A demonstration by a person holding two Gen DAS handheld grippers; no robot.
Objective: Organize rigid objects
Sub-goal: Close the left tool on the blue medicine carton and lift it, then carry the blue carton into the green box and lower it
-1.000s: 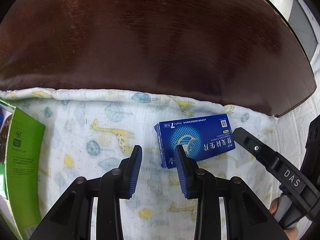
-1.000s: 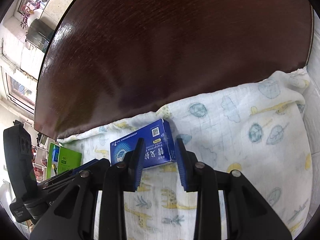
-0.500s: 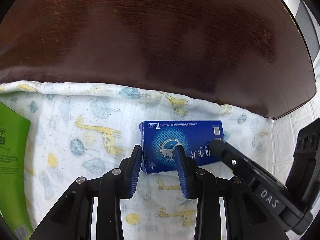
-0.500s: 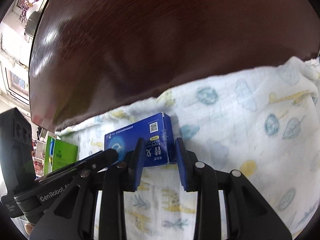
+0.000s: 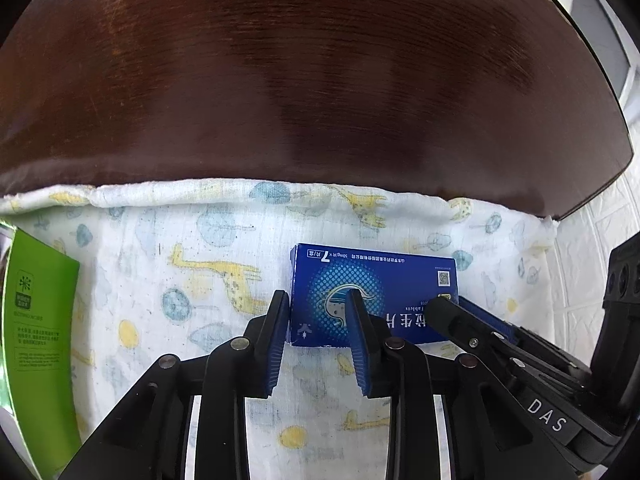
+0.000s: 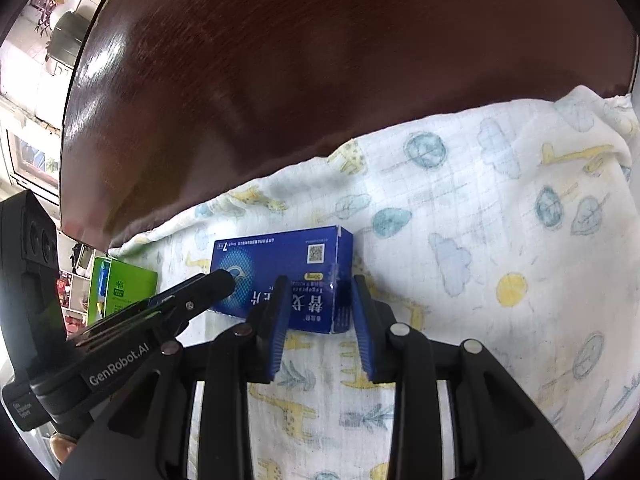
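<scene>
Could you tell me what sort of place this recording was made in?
Probably a home. A dark wooden table is half covered by a muslin cloth printed with giraffes, a blue medicine box lies on it, and potted plants by a window show at the edge.

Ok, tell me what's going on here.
A person holds a claw in each hand over a blue box lying flat on a printed cloth. The left claw sits at its left end, jaws just closing around that end; the right claw sits at its right end. A green box lies aside.
</scene>
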